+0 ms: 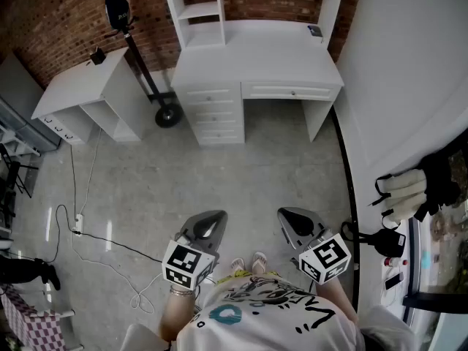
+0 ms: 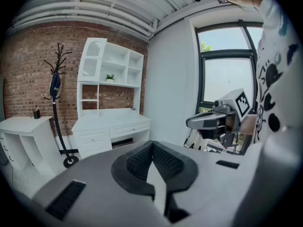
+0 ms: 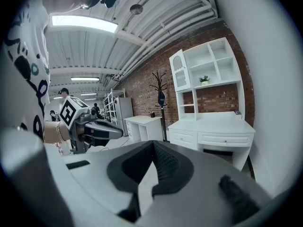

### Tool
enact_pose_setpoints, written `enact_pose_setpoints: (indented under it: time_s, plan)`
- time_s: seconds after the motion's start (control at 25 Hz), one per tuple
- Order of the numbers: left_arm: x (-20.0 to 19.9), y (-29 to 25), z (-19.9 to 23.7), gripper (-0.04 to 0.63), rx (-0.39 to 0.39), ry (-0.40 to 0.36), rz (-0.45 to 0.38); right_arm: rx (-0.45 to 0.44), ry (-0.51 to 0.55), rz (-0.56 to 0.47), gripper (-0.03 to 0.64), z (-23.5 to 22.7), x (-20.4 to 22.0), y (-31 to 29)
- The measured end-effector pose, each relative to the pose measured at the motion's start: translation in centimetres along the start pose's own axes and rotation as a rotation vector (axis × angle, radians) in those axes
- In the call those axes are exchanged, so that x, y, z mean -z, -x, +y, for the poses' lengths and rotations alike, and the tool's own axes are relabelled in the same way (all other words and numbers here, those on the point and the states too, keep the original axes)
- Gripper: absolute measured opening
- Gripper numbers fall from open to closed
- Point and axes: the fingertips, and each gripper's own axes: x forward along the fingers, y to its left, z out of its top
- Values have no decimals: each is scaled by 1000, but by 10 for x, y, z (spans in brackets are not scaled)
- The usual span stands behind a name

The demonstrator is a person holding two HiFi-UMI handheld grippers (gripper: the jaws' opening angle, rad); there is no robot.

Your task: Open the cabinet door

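Claw L [image 2: 152, 143], claw R [image 3: 152, 143] shut, empty; cabinet door [image 2: 91, 59] well apart.

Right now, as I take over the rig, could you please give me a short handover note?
Left gripper: shut, empty, held over the floor in front of the person.
Right gripper: shut, empty, beside it.
Cabinet door: upper left of the hutch on the white desk, against the brick wall across the room; looks closed.
Done: nothing yet; neither gripper is near the door.
Left: walk up, take the door's edge or handle, swing it open.
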Motion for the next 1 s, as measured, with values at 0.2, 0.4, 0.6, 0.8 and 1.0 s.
enact_pose_setpoints:
  time_s: [0.2, 0.4, 0.6, 0.8, 1.0]
  plan:
    - [3, 18, 0, 14, 19, 14, -11, -1, -39, -6, 26, 30, 3, -1]
    - [7, 22, -5, 14, 40, 11, -25, 1, -30, -3, 26, 40, 5, -2]
    - [6, 30, -2, 14, 50, 20, -38, -8, -38, 4, 28, 47, 3, -6]
    - [14, 43, 2, 14, 64, 25, -27, -28, -35, -1, 28, 64, 0, -11]
    - [29, 56, 7, 14, 79, 26, -4, -16, -30, -12, 28, 79, 1, -19]
